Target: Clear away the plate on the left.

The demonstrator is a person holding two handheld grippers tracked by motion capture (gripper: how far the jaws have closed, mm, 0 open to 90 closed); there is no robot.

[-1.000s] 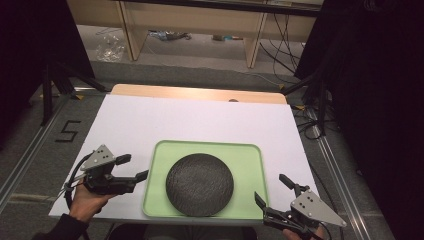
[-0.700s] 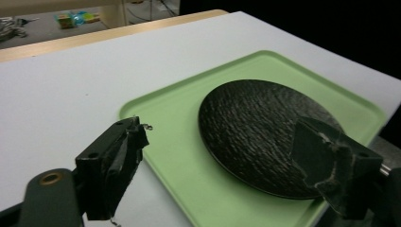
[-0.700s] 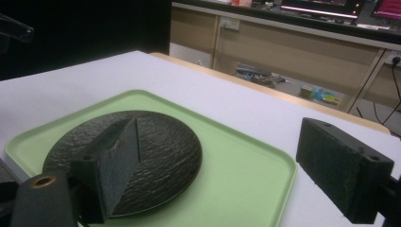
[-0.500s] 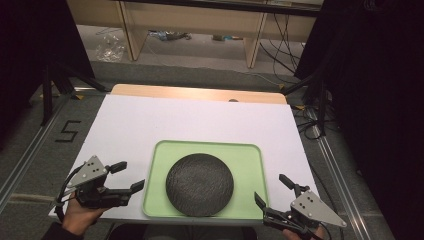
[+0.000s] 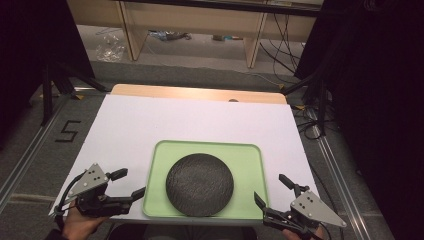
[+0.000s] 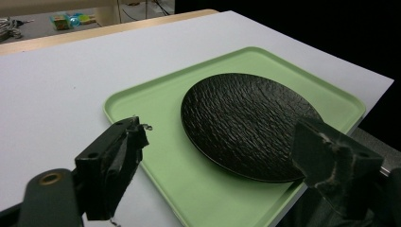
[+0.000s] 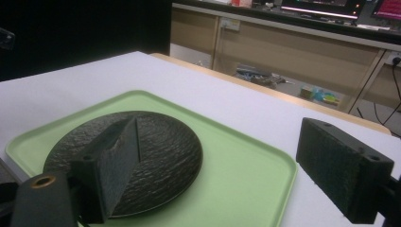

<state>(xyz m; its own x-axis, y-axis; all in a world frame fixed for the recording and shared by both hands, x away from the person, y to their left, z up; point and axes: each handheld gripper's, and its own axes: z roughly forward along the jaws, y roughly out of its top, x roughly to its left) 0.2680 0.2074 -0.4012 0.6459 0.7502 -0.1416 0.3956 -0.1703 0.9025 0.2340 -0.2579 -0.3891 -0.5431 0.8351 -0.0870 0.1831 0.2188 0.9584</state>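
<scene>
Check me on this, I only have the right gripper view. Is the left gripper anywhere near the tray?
Observer: In the high view the left gripper sits just off the green tray, beside its left edge near the front corner, jaws open, holding nothing.
Operator: Plate centred on the tray?
Observer: Roughly; the black plate sits toward the tray's near side, with more bare green behind it than in front.
Operator: Where's my own gripper relative to the tray?
Observer: The right gripper is past the tray's right front corner, jaws open, not touching the tray.
Operator: Anything else on the table?
Observer: Nothing else that I can see on the white sheet.
</scene>
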